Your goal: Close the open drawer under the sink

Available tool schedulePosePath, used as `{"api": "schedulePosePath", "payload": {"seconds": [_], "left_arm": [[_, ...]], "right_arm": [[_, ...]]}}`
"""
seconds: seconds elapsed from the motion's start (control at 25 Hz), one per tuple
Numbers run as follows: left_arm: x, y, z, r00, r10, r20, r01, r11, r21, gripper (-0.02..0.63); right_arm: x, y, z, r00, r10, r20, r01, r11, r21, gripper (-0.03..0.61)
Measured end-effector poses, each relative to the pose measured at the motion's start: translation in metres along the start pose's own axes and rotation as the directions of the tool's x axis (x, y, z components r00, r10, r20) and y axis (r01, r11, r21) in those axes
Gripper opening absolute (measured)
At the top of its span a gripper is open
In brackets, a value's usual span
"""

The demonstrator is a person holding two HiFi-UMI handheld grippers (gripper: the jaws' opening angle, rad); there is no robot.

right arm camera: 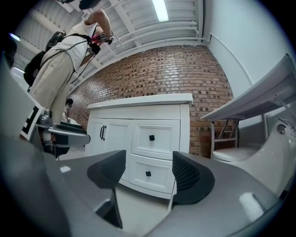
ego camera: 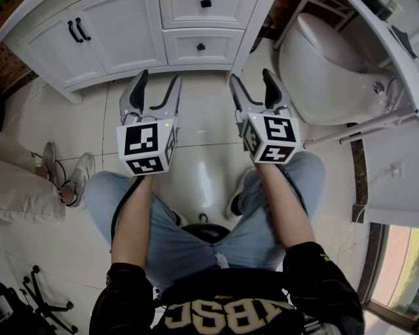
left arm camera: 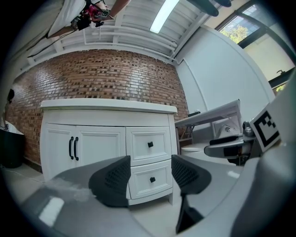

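Observation:
The white vanity (ego camera: 131,39) stands at the top of the head view, with two black-knobbed drawers one above the other. The upper drawer (ego camera: 205,6) and the lower drawer (ego camera: 201,46) both look flush with the cabinet face, as they do in the left gripper view (left arm camera: 152,183) and the right gripper view (right arm camera: 148,174). My left gripper (ego camera: 160,78) and right gripper (ego camera: 251,76) hover side by side over the tiled floor, short of the vanity and pointing at it. Both are open with nothing between their jaws, and the lower drawer shows in each gap.
A white toilet (ego camera: 327,72) sits right of the vanity, under a white slanted ledge (ego camera: 393,39). The cabinet's double doors with black handles (ego camera: 78,29) are at the left. Another person's shoes (ego camera: 72,176) stand at the left. I sit on a black stool (ego camera: 204,232).

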State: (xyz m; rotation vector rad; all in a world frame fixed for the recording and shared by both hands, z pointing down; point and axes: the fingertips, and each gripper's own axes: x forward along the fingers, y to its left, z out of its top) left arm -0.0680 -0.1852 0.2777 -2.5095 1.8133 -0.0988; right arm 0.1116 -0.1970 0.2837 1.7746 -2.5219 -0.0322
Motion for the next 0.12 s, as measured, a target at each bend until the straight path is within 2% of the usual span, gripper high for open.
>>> {"api": "schedulePosePath", "payload": {"seconds": [0.12], "left_arm": [[0.0001,-0.0008,0.0002,1.0,-0.001,0.002,0.001,1.0,-0.001,0.276]], "right_arm": [[-0.0009,0.0004,0.0003,1.0,0.001,-0.001,-0.001,1.0,-0.004,0.322]]}}
